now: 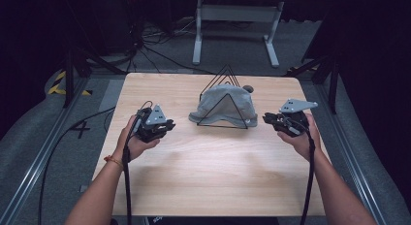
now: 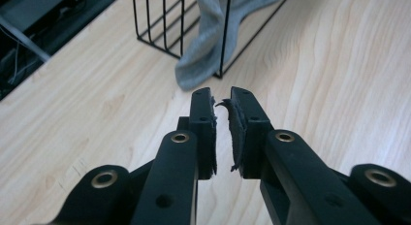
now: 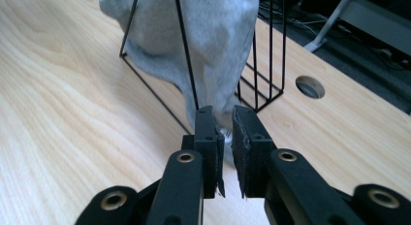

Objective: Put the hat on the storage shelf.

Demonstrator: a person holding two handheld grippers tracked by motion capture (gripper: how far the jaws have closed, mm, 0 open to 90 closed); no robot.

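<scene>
Seen from the high view, a black wire rack of triangular frames (image 1: 224, 100) stands toward the far middle of the pale wooden table (image 1: 208, 171), and a grey cloth hat (image 1: 224, 104) is draped over it, its soft body hanging down both sloping sides and its brim spread on the wood at the near side. We see nothing else in the rack. The rack's ridge runs away from the person, from the near edge toward the far edge, and the hat's long side lies left to right across it.

We find the left gripper (image 1: 169, 124) in the person's left hand (image 1: 138, 143) just left of the hat, jaws aimed toward it but clearly apart from it; in the left gripper view its jaws stand a narrow slit apart with nothing between them, the hat's edge (image 2: 203, 45) ahead. The right gripper (image 1: 266, 119) sits in the right hand (image 1: 301, 137) near the hat's right edge. In the right gripper view its jaws are likewise barely parted and empty, the grey cloth (image 3: 213, 40) hanging directly beyond the tips; whether they touch it we cannot tell.
</scene>
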